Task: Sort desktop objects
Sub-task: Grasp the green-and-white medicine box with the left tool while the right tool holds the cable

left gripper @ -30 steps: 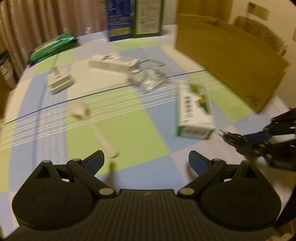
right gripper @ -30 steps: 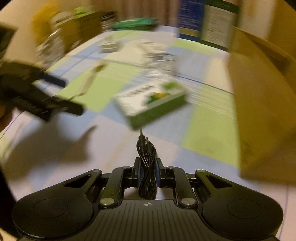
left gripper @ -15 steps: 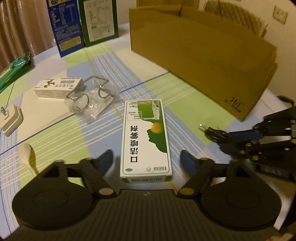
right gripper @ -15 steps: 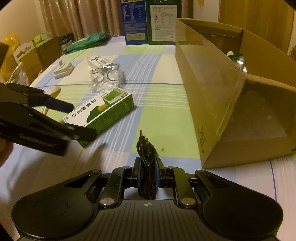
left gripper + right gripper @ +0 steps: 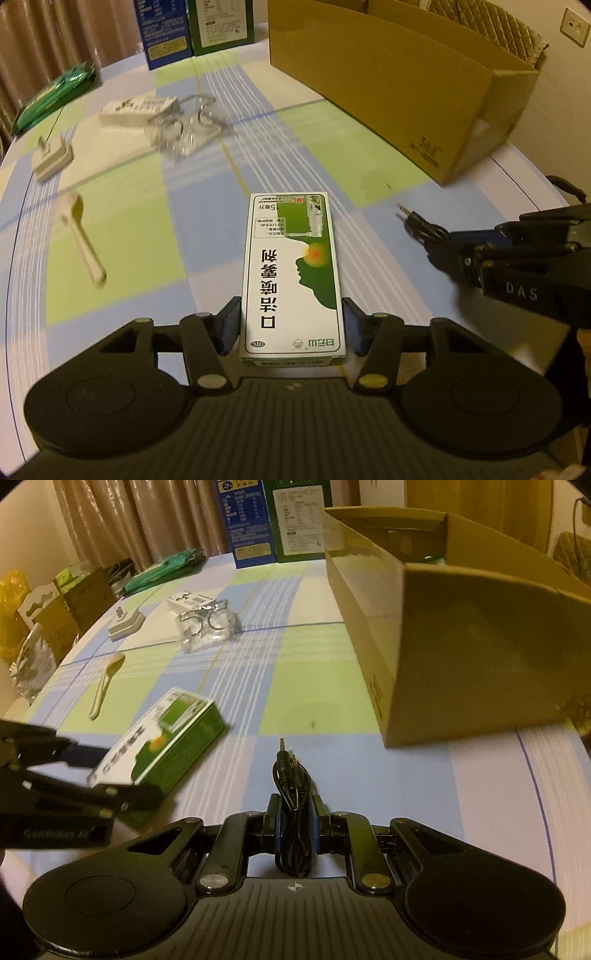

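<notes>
A green and white spray box (image 5: 291, 273) lies lengthwise between the fingers of my left gripper (image 5: 291, 317). Its jaws are closing, and both blue pads touch the box's long sides near its closest end. In the right wrist view the same box (image 5: 162, 738) sits at the left with the left gripper (image 5: 114, 775) around its end. My right gripper (image 5: 295, 812) is shut on a coiled black audio cable (image 5: 291, 775), whose plug sticks out ahead. From the left wrist view the right gripper (image 5: 454, 251) and cable (image 5: 421, 225) hover to the right of the box.
An open cardboard box (image 5: 461, 646) stands at the right on the checked tablecloth. Farther back lie a white spoon (image 5: 79, 236), a white charger (image 5: 51, 158), a clear packet of rings (image 5: 188, 129), a small white box (image 5: 136, 109) and a green packet (image 5: 55, 94). Two tall cartons (image 5: 166, 33) stand at the far edge.
My left gripper has swung over to the spray box, come up around its near end and narrowed onto it. The right gripper, still holding the cable, has drifted toward the cardboard box.
</notes>
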### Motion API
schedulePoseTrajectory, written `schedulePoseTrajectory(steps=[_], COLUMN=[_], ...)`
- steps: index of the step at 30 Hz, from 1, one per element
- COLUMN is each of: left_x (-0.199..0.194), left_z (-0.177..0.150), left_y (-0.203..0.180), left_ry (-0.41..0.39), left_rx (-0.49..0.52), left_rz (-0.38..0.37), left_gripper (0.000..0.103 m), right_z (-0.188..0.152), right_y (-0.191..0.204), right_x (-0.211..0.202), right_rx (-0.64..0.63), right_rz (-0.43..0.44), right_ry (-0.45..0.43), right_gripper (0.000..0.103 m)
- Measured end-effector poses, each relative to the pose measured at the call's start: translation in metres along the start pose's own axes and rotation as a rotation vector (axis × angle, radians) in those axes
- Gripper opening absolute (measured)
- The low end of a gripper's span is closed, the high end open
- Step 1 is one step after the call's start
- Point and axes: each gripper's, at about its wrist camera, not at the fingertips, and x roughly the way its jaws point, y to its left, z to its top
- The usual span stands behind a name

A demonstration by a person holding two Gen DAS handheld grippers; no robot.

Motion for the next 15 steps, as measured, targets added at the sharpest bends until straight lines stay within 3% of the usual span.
schedulePoseTrajectory(steps=[4, 15], left_x=[-0.004, 0.006], left_z=[-0.009, 0.003], left_y=[-0.005, -0.003], left_ry=[-0.013, -0.041], left_rx=[-0.001, -0.003], left_rz=[-0.002, -0.008], left_gripper=[0.061, 0.067], right_z=[-0.008, -0.015], right_y=[0.005, 0.012], right_x=[-0.003, 0.006], right_rx=[-0.048, -0.162], right_rz=[-0.006, -0.047], right_ry=[-0.021, -0.076], right_gripper=[0.012, 0.013])
